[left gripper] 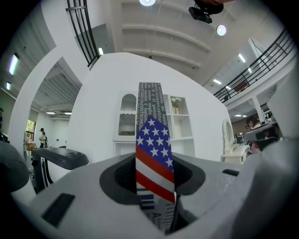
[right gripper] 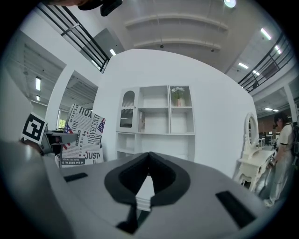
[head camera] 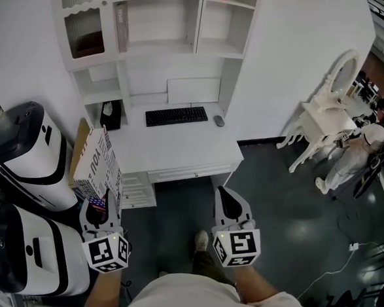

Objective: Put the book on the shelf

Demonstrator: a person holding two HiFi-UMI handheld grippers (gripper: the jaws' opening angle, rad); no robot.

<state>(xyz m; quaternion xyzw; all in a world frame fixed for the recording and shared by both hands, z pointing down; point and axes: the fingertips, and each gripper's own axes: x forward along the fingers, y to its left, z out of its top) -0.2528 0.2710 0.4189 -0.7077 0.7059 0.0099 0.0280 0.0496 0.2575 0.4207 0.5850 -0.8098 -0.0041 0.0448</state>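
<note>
The book (head camera: 97, 164), a thick volume with a newsprint cover and a stars-and-stripes patch, stands upright at the left of the head view. My left gripper (head camera: 104, 206) is shut on its lower edge. In the left gripper view its spine (left gripper: 154, 140) rises between the dark pads (left gripper: 117, 177), and the left gripper (left gripper: 154, 182) points level at the white shelf unit (left gripper: 154, 121). My right gripper (head camera: 228, 195) is shut with nothing in it, its tips touching (right gripper: 149, 155). The shelf unit (head camera: 158, 22) stands over a white desk (head camera: 179, 149) ahead. In the right gripper view the book (right gripper: 81, 135) shows at the left.
On the desk lie a black keyboard (head camera: 176, 116) and a mouse (head camera: 218, 120); a dark box (head camera: 109, 115) sits at its left. Two black-and-white machines (head camera: 28, 151) (head camera: 21, 252) stand close on my left. A white dressing table (head camera: 326, 113) and a person (head camera: 363, 148) are at the right.
</note>
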